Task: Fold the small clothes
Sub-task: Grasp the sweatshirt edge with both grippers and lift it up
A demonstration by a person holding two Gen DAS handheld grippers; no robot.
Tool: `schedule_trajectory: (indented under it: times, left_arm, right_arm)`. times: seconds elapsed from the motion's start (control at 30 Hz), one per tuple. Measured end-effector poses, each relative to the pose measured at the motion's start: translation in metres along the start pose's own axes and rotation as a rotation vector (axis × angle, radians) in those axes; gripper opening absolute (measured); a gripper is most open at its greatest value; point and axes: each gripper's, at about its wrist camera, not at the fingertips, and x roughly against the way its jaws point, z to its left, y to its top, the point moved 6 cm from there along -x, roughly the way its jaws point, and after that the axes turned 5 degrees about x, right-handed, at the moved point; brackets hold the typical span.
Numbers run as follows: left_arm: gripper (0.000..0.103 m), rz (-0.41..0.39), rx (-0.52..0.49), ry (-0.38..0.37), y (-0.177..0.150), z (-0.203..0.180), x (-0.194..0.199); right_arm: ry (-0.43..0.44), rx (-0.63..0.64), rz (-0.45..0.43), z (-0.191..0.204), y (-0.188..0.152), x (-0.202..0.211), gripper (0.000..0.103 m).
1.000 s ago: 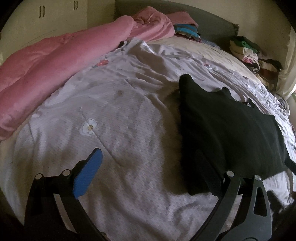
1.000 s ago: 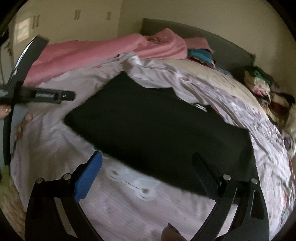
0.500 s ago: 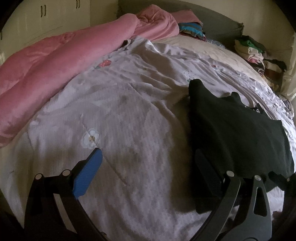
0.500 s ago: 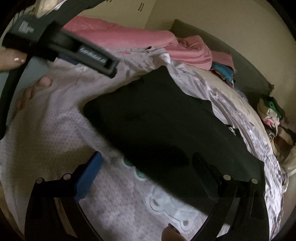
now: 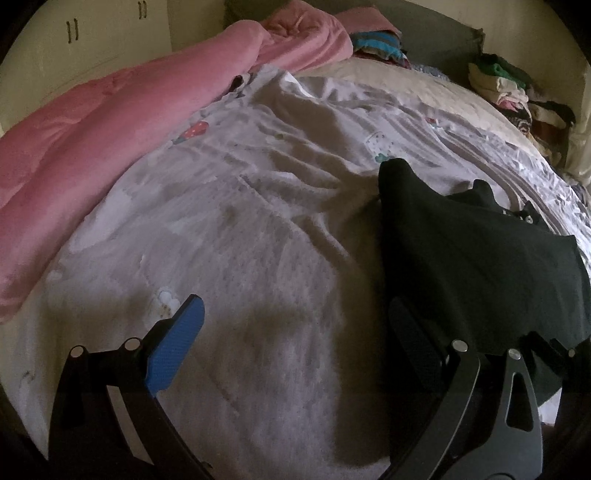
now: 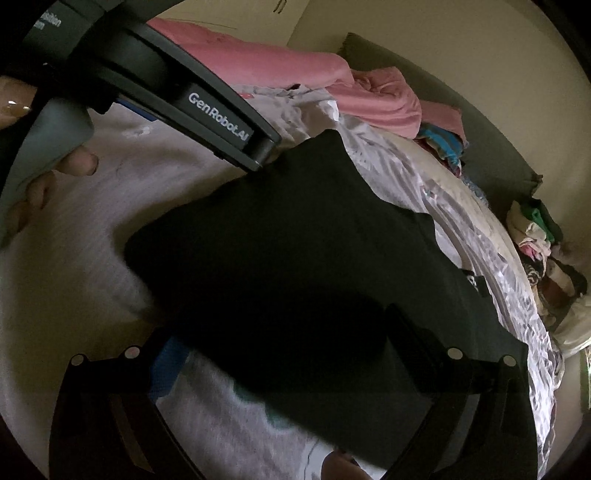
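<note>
A black garment (image 5: pixel 476 251) lies flat on the pale printed bedsheet (image 5: pixel 240 240), at the right of the left wrist view. It fills the middle of the right wrist view (image 6: pixel 314 251). My left gripper (image 5: pixel 295 328) is open and empty, over bare sheet just left of the garment's near edge. My right gripper (image 6: pixel 284 343) is open, low over the garment's near edge, with cloth lying between its fingers. The left gripper's black body (image 6: pixel 192 99) crosses the top left of the right wrist view.
A pink quilt (image 5: pixel 110 122) is bunched along the bed's left and far side. Piles of folded clothes (image 5: pixel 517 88) sit at the far right corner, more by the grey headboard (image 5: pixel 376 44). Cupboards (image 5: pixel 74 33) stand behind.
My right gripper has dropped closer to the garment's near edge, and the left gripper's body now looms nearer in its view. My left gripper has shifted slightly left, off the garment.
</note>
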Motion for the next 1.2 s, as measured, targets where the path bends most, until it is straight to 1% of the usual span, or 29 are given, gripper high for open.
schedule_trajectory:
  times: [0.1, 0.27, 0.3, 0.33, 0.4, 0.43, 0.47, 0.5, 0.53, 0.6, 0.67, 0.8, 0.9, 0.93, 0.97, 1.0, 1.07, 1.13, 1.17, 1.2]
  left_arm:
    - [0.093, 0.009, 0.01, -0.005, 0.006, 0.0, -0.004]
    - [0.093, 0.025, 0.023, -0.036, 0.018, -0.007, -0.009]
    - [0.093, 0.029, 0.021, -0.045, 0.02, -0.01, -0.01]
    - [0.093, 0.032, 0.02, -0.054, 0.023, -0.013, -0.011]
    - [0.093, 0.041, 0.013, -0.079, 0.029, -0.022, -0.012]
    - [0.093, 0.055, 0.016, -0.106, 0.032, -0.026, -0.015]
    - [0.093, 0.065, 0.02, -0.121, 0.033, -0.03, -0.016]
    - [0.093, 0.082, 0.028, -0.142, 0.035, -0.034, -0.018]
    - [0.093, 0.096, 0.036, -0.161, 0.037, -0.038, -0.02]
    - [0.093, 0.129, 0.056, -0.198, 0.037, -0.045, -0.024]
    - [0.093, 0.164, 0.076, -0.243, 0.035, -0.055, -0.029]
    - [0.093, 0.186, 0.094, -0.239, 0.029, -0.064, -0.034]
    - [0.093, 0.181, 0.148, -0.309, 0.029, -0.072, -0.029]
    - [0.091, 0.176, 0.148, -0.317, 0.03, -0.075, -0.027]
    - [0.077, 0.167, 0.142, -0.32, 0.03, -0.08, -0.024]
    - [0.067, 0.161, 0.135, -0.327, 0.031, -0.085, -0.021]
    - [0.036, 0.153, 0.123, -0.361, 0.031, -0.098, -0.011]
    - [0.023, 0.133, 0.091, -0.375, 0.031, -0.115, 0.003]
    - [0.02, 0.118, 0.077, -0.373, 0.031, -0.12, 0.008]
    - [0.02, 0.097, 0.057, -0.37, 0.032, -0.126, 0.015]
  right_arm:
    - [-0.034, -0.001, 0.004, -0.003, 0.005, -0.006, 0.098]
    - [-0.085, -0.01, -0.006, -0.01, 0.009, -0.011, 0.096]
    - [-0.091, -0.012, -0.009, -0.011, 0.009, -0.011, 0.093]
    - [-0.099, -0.015, -0.015, -0.013, 0.009, -0.01, 0.082]
    - [-0.103, -0.018, -0.028, -0.015, 0.009, -0.008, 0.071]
    - [-0.115, -0.023, -0.041, -0.018, 0.009, -0.005, 0.062]
    - [-0.122, -0.026, -0.051, -0.019, 0.009, -0.002, 0.058]
    - [-0.118, -0.031, -0.067, -0.021, 0.01, 0.002, 0.049]
    - [-0.115, -0.032, -0.09, -0.023, 0.01, 0.008, 0.037]
    - [-0.122, -0.029, -0.114, -0.023, 0.01, 0.016, 0.026]
    - [-0.125, -0.041, -0.14, -0.026, 0.009, 0.025, 0.023]
    - [-0.107, -0.095, -0.166, -0.037, 0.005, 0.037, 0.02]
    - [-0.097, -0.125, -0.185, -0.044, 0.002, 0.045, 0.019]
    - [-0.097, -0.137, -0.193, -0.046, 0.001, 0.049, 0.019]
    - [-0.099, -0.151, -0.201, -0.05, -0.001, 0.053, 0.018]
    - [-0.1, -0.163, -0.207, -0.052, -0.002, 0.056, 0.018]
    - [-0.104, -0.198, -0.221, -0.06, -0.006, 0.062, 0.017]
    - [-0.111, -0.239, -0.235, -0.071, -0.011, 0.068, 0.017]
    - [-0.118, -0.259, -0.246, -0.076, -0.014, 0.073, 0.017]
    - [-0.124, -0.276, -0.256, -0.08, -0.016, 0.078, 0.017]
